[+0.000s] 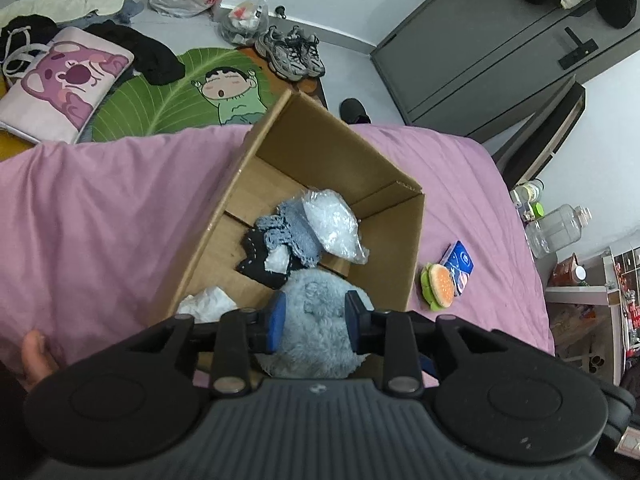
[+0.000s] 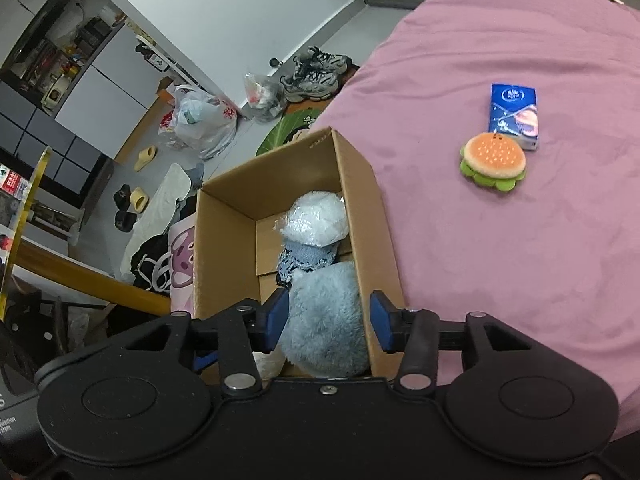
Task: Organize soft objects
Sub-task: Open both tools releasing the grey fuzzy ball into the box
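Note:
An open cardboard box (image 1: 384, 236) (image 2: 224, 248) stands on the pink bed. Inside lie a fluffy light-blue plush (image 1: 320, 320) (image 2: 326, 320), a blue-grey knitted cloth (image 1: 280, 228) (image 2: 306, 258), a black cloth (image 1: 260, 260), a clear plastic bag of white stuff (image 1: 332, 224) (image 2: 318, 220) and a white tissue (image 1: 208, 304). My left gripper (image 1: 316, 322) hangs over the box with its pads either side of the plush, jaws apart. My right gripper (image 2: 328, 322) is likewise over the box, open, straddling the plush and the box's right wall. A burger plush (image 1: 438, 286) (image 2: 494, 162) and a blue tissue pack (image 1: 460, 266) (image 2: 514, 116) lie on the bed to the right.
The pink bedsheet (image 1: 100, 220) (image 2: 520, 260) surrounds the box. On the floor beyond are a cartoon leaf rug (image 1: 180, 92), a pink cushion (image 1: 64, 84), sneakers (image 1: 292, 52) (image 2: 316, 74), plastic bags (image 2: 200, 120) and slippers (image 2: 138, 200). A grey cabinet (image 1: 480, 60) stands by the bed.

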Demonstrator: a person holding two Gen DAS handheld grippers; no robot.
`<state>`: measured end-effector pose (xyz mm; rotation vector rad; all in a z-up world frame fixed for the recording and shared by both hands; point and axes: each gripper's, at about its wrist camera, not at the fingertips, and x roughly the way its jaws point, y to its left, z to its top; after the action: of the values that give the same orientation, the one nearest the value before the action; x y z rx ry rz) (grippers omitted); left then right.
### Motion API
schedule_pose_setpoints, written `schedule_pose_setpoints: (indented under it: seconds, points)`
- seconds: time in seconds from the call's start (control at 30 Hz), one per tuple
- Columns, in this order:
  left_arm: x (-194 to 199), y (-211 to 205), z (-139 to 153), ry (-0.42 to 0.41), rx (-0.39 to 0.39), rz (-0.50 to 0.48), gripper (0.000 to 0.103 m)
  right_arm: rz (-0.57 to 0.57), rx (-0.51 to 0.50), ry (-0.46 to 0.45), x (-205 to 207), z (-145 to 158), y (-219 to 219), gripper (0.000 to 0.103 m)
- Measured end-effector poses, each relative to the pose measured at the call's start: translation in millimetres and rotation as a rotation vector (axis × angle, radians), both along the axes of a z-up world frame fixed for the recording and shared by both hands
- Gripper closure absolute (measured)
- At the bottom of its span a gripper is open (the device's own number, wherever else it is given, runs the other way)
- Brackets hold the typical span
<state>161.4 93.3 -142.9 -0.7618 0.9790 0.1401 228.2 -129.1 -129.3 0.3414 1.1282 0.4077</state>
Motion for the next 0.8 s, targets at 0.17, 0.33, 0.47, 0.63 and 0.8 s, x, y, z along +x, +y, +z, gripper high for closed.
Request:
schedule_pose_setpoints:
  seconds: [0.17,0.33,0.47,0.63,0.8]
  points:
    - [-2,-2,9,-0.011,0.027,0.015,0.060,-0.009,0.015,-0.010,1,6,-10,0.050]
    - [-2,-10,19,-0.017,0.064,0.024,0.045,-0.015,0.029,-0.017,1,12,-20,0.046]
    - [-2,-18,29,-0.016,0.113,0.021,0.038,-0.021,0.033,-0.035,1,17,-29,0.039]
    - [-2,-28,36,-0.010,0.165,0.014,0.035,-0.034,0.032,-0.064,4,22,-43,0.026]
    - [0,-41,44,-0.008,0.226,0.011,0.033,-0.034,0.033,-0.077,8,23,-55,0.020]
